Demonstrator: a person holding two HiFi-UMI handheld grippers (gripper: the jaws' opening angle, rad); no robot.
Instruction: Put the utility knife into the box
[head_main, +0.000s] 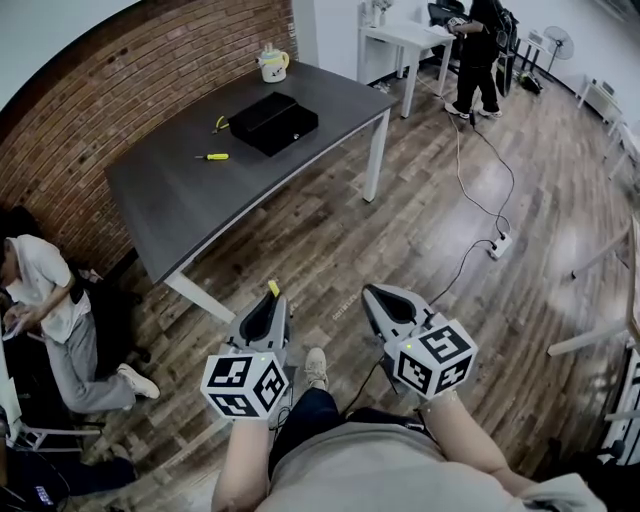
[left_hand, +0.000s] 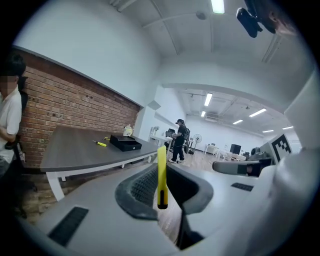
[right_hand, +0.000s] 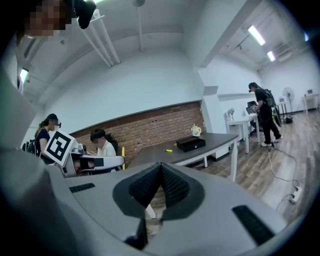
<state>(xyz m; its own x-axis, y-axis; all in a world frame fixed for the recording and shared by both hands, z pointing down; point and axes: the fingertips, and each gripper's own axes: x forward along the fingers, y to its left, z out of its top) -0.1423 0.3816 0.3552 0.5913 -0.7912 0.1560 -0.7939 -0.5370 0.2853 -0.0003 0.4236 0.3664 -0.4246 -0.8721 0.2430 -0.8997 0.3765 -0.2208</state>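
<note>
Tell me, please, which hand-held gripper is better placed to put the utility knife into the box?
Left: the left hand-held gripper is shut on the yellow utility knife, while the right hand-held gripper is shut and empty.

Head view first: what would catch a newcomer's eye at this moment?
The slim yellow utility knife stands out first, clamped between the jaws of the left gripper with its tip poking past them. Well ahead, the flat black box sits on the dark grey table by the brick wall, with a yellow-handled screwdriver beside it. The right gripper is shut and empty.
</note>
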